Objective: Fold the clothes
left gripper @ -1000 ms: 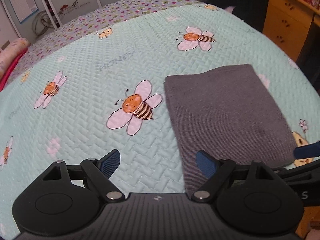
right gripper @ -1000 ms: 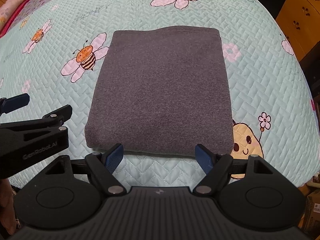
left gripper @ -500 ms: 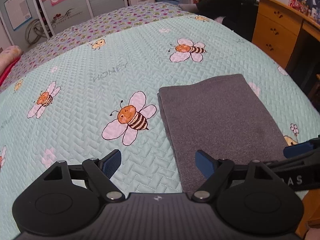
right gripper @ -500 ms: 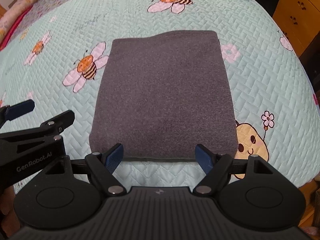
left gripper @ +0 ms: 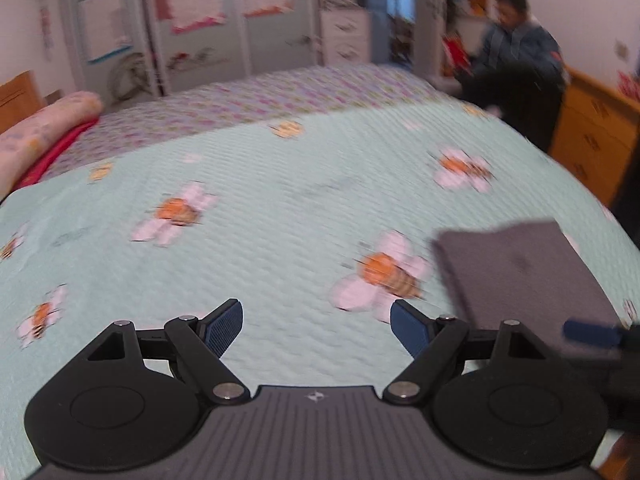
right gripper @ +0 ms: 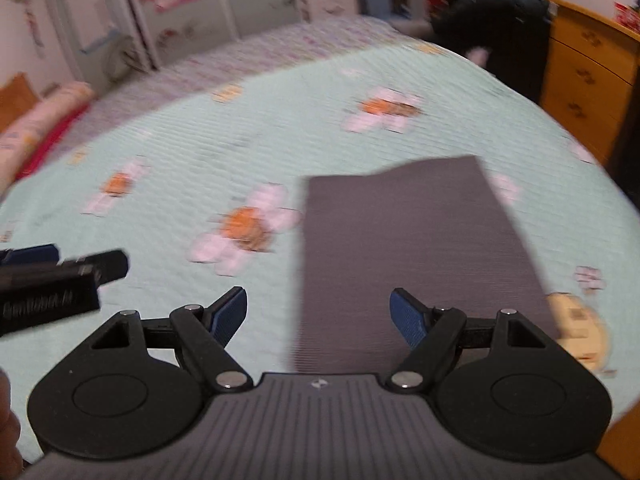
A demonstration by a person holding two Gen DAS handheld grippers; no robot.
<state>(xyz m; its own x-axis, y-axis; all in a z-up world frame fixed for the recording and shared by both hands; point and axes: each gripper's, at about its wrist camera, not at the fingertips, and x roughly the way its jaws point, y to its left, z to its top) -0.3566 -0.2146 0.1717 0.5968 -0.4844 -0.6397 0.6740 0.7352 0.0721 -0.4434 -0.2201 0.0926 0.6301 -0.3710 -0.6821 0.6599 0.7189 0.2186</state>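
A grey garment, folded into a flat rectangle, lies on the bee-patterned mint quilt. In the left wrist view the grey garment sits at the right, beside a printed bee. My left gripper is open and empty, held over bare quilt to the left of the garment. My right gripper is open and empty, raised above the garment's near left edge. The left gripper shows at the left of the right wrist view. Both views are motion-blurred.
A person in a blue jacket stands at the far right near a wooden dresser. White cabinets line the back wall. A pink rolled pillow and red fabric lie at the bed's far left.
Both grippers have lifted and tilted up away from the garment, so more of the room shows. The left one has swung left. The folded garment stays flat where it was.
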